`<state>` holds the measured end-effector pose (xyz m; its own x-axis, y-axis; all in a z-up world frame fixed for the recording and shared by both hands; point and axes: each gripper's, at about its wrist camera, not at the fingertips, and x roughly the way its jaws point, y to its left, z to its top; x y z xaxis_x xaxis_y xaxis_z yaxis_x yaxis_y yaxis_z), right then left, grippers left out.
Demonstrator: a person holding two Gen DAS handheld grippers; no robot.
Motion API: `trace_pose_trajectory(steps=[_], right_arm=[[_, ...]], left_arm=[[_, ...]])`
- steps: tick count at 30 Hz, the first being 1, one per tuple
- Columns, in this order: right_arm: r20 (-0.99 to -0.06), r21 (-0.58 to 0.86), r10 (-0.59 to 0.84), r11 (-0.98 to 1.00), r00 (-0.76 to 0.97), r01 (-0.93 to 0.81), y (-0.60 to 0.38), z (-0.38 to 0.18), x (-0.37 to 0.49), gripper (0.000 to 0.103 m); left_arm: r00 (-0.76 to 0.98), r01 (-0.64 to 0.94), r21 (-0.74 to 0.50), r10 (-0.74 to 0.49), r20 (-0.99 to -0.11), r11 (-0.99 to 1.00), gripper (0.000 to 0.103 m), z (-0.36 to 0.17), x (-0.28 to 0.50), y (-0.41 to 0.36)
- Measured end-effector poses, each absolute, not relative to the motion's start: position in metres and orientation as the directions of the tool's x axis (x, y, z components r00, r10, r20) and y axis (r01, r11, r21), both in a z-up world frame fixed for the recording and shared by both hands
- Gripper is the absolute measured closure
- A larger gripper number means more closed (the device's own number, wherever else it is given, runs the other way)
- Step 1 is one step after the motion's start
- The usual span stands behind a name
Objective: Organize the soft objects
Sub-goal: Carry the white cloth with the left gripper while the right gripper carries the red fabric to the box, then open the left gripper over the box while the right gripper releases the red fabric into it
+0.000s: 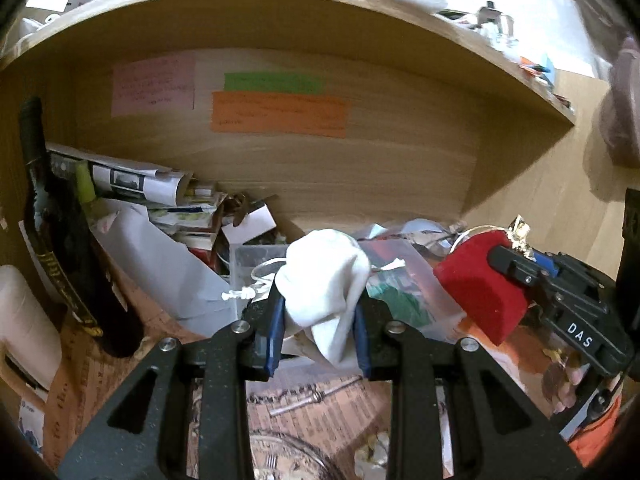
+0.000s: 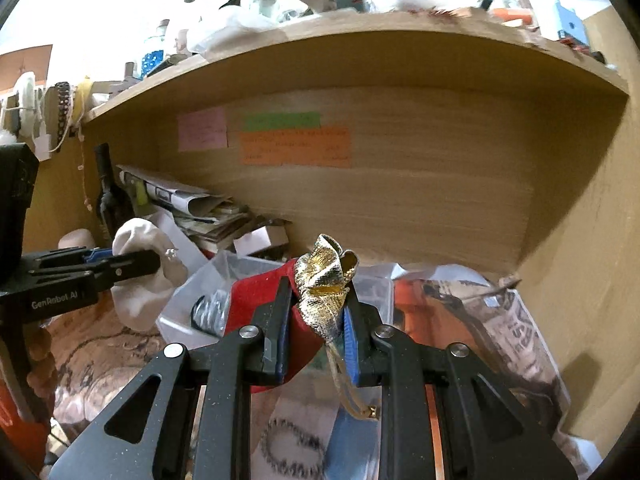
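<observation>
My left gripper is shut on a white soft cloth pouch with a drawstring and holds it above the cluttered shelf floor. The pouch also shows in the right wrist view, held by the left gripper at the left. My right gripper is shut on a red soft pouch with a gold fabric top. In the left wrist view the red pouch is at the right, held by the right gripper.
A wooden shelf compartment with coloured paper notes on its back wall. A dark wine bottle and rolled papers stand at the left. A clear plastic box and plastic bags lie below.
</observation>
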<state>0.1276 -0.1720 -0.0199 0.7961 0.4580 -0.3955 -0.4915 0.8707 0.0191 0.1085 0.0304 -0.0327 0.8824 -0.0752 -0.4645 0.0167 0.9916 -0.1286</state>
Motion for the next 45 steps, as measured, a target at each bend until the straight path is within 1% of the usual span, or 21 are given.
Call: trace_pose_trajectory(steps=[5, 14, 20, 22, 24, 25, 27, 29, 32, 36, 38, 42, 44, 45], right_arm=[[-0.422, 0.023, 0.460, 0.867, 0.781, -0.498, -0.159, -0.025, 0.151, 0.083], [-0.545, 0.002, 0.434, 0.856, 0.717, -0.517, -0.129, -0.058, 0.193, 0.083], [-0.600, -0.007, 0.404, 0.860, 0.691, -0.510, -0.121, -0.080, 0.207, 0.082], [-0.615, -0.010, 0.397, 0.860, 0.682, -0.510, -0.121, -0.084, 0.210, 0.081], [-0.624, -0.026, 0.384, 0.861, 0.681, -0.509, -0.119, -0.087, 0.211, 0.081], [-0.629, -0.032, 0.379, 0.860, 0.679, -0.509, -0.119, -0.089, 0.211, 0.079], [-0.638, -0.039, 0.372, 0.859, 0.674, -0.510, -0.118, -0.090, 0.212, 0.075], [-0.644, -0.045, 0.366, 0.858, 0.672, -0.511, -0.118, -0.092, 0.212, 0.067], [-0.640, -0.058, 0.358, 0.860, 0.680, -0.507, -0.120, -0.090, 0.210, 0.058], [-0.626, -0.073, 0.359, 0.857, 0.692, -0.510, -0.122, -0.083, 0.203, 0.054], [-0.612, -0.076, 0.363, 0.857, 0.703, -0.509, -0.125, -0.077, 0.197, 0.047], [-0.575, -0.091, 0.370, 0.858, 0.730, -0.506, -0.132, -0.062, 0.182, 0.039], [-0.557, -0.096, 0.375, 0.857, 0.741, -0.506, -0.137, -0.054, 0.174, 0.031], [-0.547, -0.100, 0.377, 0.857, 0.747, -0.506, -0.139, -0.051, 0.169, 0.029]], left_arm=[[0.873, -0.005, -0.127, -0.058, -0.485, 0.992, 0.074, -0.037, 0.132, 0.034], [0.823, -0.025, -0.097, -0.034, -0.567, 0.995, 0.074, -0.067, 0.173, 0.028], [0.796, -0.024, -0.043, -0.007, -0.605, 0.999, 0.074, -0.086, 0.191, 0.018], [0.788, -0.017, -0.033, -0.007, -0.616, 0.999, 0.072, -0.091, 0.194, 0.015], [0.786, -0.013, -0.023, -0.004, -0.618, 1.000, 0.063, -0.093, 0.197, 0.013], [0.787, -0.013, -0.016, 0.000, -0.617, 1.000, 0.060, -0.094, 0.198, 0.011], [0.788, -0.009, -0.009, 0.001, -0.616, 1.000, 0.049, -0.094, 0.198, 0.010], [0.788, -0.002, -0.009, -0.005, -0.616, 1.000, 0.045, -0.095, 0.198, 0.008], [0.786, 0.002, -0.019, -0.013, -0.618, 1.000, 0.041, -0.093, 0.196, 0.010], [0.794, 0.019, -0.049, -0.045, -0.607, 0.999, 0.038, -0.084, 0.188, 0.013], [0.808, 0.023, -0.051, -0.048, -0.588, 0.998, 0.034, -0.076, 0.179, 0.014], [0.833, 0.031, -0.054, -0.055, -0.550, 0.998, 0.029, -0.063, 0.161, 0.016], [0.840, 0.036, -0.059, -0.062, -0.538, 0.998, 0.027, -0.058, 0.154, 0.018], [0.844, 0.039, -0.061, -0.065, -0.532, 0.997, 0.025, -0.055, 0.149, 0.019]])
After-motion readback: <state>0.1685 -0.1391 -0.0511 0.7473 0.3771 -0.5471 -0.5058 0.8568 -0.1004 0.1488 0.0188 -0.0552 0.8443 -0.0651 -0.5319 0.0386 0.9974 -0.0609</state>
